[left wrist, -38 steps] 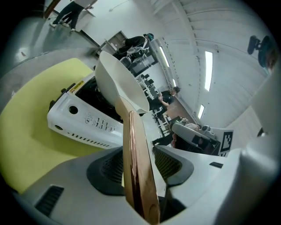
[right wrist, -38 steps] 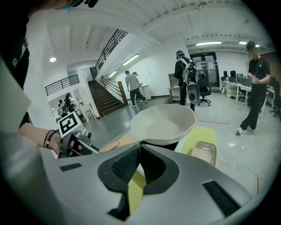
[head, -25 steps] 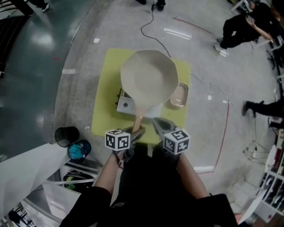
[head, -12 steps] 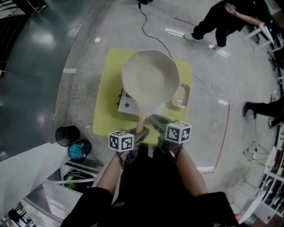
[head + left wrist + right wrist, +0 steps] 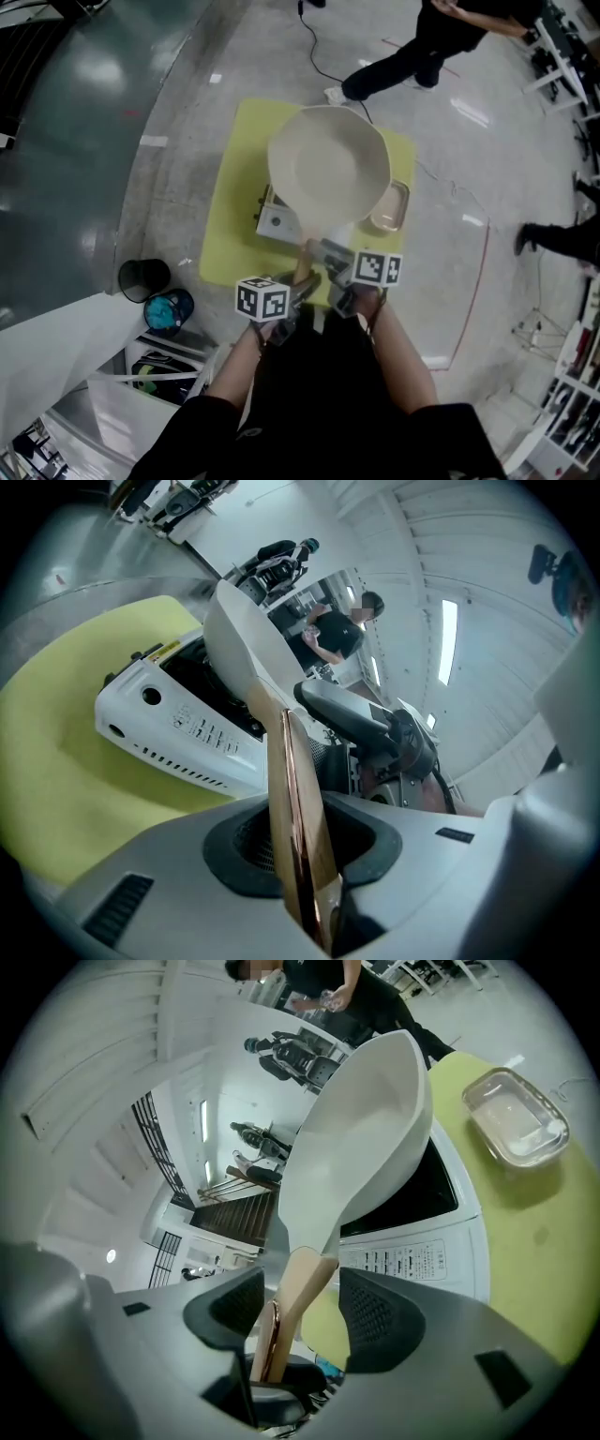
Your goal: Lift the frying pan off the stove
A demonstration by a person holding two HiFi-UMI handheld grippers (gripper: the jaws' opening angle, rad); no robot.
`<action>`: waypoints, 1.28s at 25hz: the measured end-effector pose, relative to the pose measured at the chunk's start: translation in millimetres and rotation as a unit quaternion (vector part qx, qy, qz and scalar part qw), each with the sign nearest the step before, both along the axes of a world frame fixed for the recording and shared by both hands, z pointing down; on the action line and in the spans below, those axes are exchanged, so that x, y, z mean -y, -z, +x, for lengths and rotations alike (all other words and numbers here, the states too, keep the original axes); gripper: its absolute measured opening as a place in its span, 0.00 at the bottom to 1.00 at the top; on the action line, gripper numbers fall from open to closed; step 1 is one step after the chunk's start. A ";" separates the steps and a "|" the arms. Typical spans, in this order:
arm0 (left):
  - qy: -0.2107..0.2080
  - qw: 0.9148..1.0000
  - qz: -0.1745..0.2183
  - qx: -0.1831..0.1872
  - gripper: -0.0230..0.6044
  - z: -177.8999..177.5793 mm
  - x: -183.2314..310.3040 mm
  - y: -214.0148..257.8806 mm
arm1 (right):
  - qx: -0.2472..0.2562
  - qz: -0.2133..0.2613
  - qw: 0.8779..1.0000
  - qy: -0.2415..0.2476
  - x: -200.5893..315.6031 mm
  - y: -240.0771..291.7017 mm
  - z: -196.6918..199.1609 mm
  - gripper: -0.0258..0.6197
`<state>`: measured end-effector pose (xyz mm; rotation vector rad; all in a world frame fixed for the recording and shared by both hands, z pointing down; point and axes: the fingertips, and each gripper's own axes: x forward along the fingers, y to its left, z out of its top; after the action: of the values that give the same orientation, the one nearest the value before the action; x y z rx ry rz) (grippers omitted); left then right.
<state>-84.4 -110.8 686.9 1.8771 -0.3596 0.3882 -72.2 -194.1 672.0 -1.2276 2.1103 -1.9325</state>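
The left claw [image 5: 302, 281] in the head view is clamped on the wooden handle [image 5: 305, 255] of the frying pan [image 5: 328, 169]. The right claw [image 5: 325, 253] reaches in from the other side of the same handle. The cream pan sits over a white stove [image 5: 275, 221] on a yellow table [image 5: 230, 216]. A clear glass container [image 5: 390, 208] lies beside the stove on the table's right. On the floor to the left stand a black cup [image 5: 143, 277] and a blue tub [image 5: 169, 310]. A person [image 5: 412, 42] walks past beyond the table.

In the left gripper view, the left claw [image 5: 305, 844] is narrow, its pads pressing both faces of the handle [image 5: 291, 761]. The pan [image 5: 248, 635] tilts above the stove [image 5: 173, 728]; I cannot tell whether they touch. The right claw [image 5: 375, 726] shows behind the handle.

In the right gripper view, the right claw [image 5: 302, 1314] is opening. Its pads stand wide, with the handle [image 5: 305, 1283] between them but not squeezed. The pan [image 5: 361, 1133] rises over the stove [image 5: 422, 1246], and the glass container [image 5: 516, 1119] lies on the table [image 5: 530, 1269] to the right.
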 end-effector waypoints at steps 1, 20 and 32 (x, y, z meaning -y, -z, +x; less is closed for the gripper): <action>0.000 1.000 0.000 0.000 0.25 -0.3 -0.3 -0.3 | 0.002 -0.001 1.000 0.001 1.3 -1.5 -1.5 0.43; -0.009 1.000 0.003 0.012 0.25 0.7 -0.3 -1.1 | 0.049 -0.047 0.997 0.023 27.7 -26.6 -23.5 0.43; -0.017 1.000 0.006 0.012 0.25 1.7 -2.9 0.1 | 0.052 -0.030 0.997 0.044 32.8 -26.9 -32.2 0.41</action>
<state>-82.7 -107.9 686.8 1.8945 -0.3461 0.4328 -104.4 -227.0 699.0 -1.0338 2.1021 -2.0621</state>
